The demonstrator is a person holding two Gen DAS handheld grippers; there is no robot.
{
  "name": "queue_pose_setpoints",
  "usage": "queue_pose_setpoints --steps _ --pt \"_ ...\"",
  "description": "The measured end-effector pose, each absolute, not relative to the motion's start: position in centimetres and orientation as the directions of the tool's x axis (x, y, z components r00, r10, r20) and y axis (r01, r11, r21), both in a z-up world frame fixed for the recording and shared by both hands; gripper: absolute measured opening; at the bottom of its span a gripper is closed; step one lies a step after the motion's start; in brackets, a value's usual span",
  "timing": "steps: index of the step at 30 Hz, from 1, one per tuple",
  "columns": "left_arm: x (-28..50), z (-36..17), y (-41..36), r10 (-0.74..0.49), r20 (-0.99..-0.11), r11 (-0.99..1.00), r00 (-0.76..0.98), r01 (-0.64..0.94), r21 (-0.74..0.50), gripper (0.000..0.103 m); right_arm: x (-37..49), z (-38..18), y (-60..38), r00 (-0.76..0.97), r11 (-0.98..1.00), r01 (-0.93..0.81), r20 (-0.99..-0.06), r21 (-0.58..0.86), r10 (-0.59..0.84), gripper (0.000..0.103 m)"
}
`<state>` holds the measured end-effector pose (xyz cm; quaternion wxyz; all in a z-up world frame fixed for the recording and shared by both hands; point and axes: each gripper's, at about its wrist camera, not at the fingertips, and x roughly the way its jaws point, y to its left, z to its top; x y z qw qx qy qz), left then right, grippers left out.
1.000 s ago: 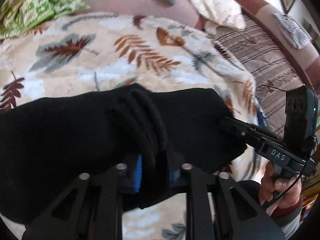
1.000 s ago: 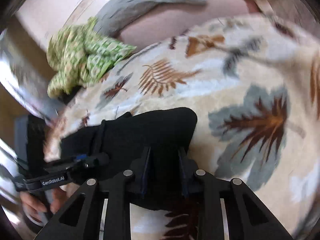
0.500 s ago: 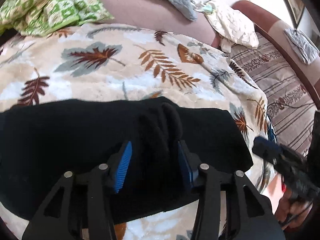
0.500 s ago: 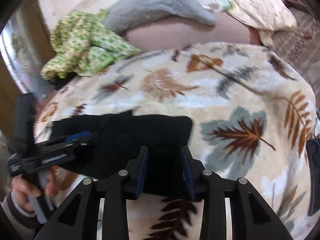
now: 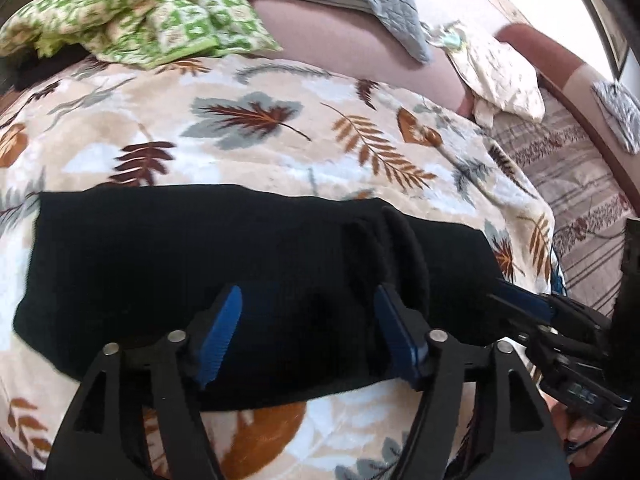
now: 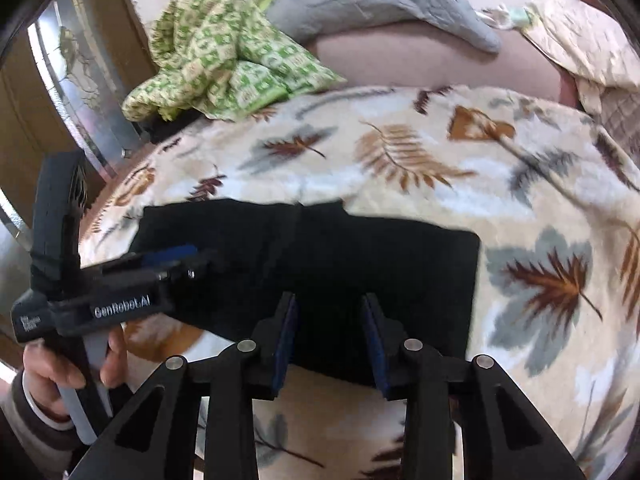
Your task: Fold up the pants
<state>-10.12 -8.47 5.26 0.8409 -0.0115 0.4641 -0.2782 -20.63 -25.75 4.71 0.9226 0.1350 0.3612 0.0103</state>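
Observation:
The black pants (image 5: pixel 240 256) lie folded into a flat rectangle on the leaf-print blanket (image 5: pixel 280 140); they also show in the right wrist view (image 6: pixel 360 256). A thick ridge of fabric (image 5: pixel 396 248) stands up near their right end. My left gripper (image 5: pixel 308 328) is open, its blue pads apart over the pants' near edge, holding nothing. My right gripper (image 6: pixel 330 340) is open over the near edge too, and it also appears at the right of the left wrist view (image 5: pixel 532 308). The left gripper appears at the left of the right wrist view (image 6: pixel 180 260).
A green patterned cloth (image 6: pixel 224 52) and a grey pillow (image 6: pixel 376 0) lie at the back. A pale cloth (image 5: pixel 504 76) and a striped cover (image 5: pixel 568 176) lie to the right. A mirrored door (image 6: pixel 76 80) stands at the left.
Both grippers let go of the pants, opened and drew back. The pants now lie flat on the blanket.

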Motion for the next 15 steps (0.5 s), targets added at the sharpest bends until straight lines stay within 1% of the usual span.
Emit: queue_pose_setpoints --steps 2,3,5,6,7,10,12,14,15 --pt "-10.3 5.5 -7.5 -0.477 -0.770 0.853 0.423 0.435 -0.289 0.071 -19.3 4.3 -25.1 0.733 0.967 0.069 -0.669 0.246 0.118 0.036" --pt "-10.3 5.6 -6.8 -0.476 -0.767 0.858 0.430 0.418 -0.298 0.072 -18.7 3.8 -24.9 0.732 0.967 0.063 -0.671 0.246 0.123 0.043" --pt "-10.4 5.7 -5.7 -0.474 -0.763 0.866 0.439 0.387 -0.316 0.075 -16.8 1.6 -24.6 0.672 0.961 0.045 -0.720 0.274 0.174 0.051" --pt "-10.4 5.8 -5.2 -0.470 -0.765 0.871 0.441 0.374 -0.320 0.074 -16.3 0.9 -24.4 0.661 0.961 0.048 -0.730 0.272 0.173 0.051" --pt "-10.5 5.8 -4.8 -0.467 -0.765 0.874 0.444 0.365 -0.322 0.074 -16.5 1.2 -24.2 0.687 0.965 0.044 -0.709 0.258 0.158 0.051" --pt "-10.7 6.3 -3.8 -0.467 -0.752 0.878 0.465 0.344 -0.332 0.075 -17.0 2.3 -24.5 0.692 0.961 0.049 -0.703 0.273 0.164 0.050" --pt "-10.8 6.5 -3.3 -0.464 -0.748 0.881 0.474 0.338 -0.332 0.076 -17.6 3.7 -24.8 0.720 0.959 0.052 -0.676 0.279 0.158 0.050" --pt "-10.8 6.5 -2.7 -0.458 -0.748 0.885 0.480 0.327 -0.332 0.080 -18.0 4.9 -24.8 0.738 0.959 0.040 -0.655 0.279 0.160 0.051" --pt "-10.8 6.4 -2.2 -0.460 -0.746 0.885 0.482 0.315 -0.343 0.081 -18.2 5.4 -24.8 0.750 0.958 0.036 -0.641 0.286 0.163 0.055"
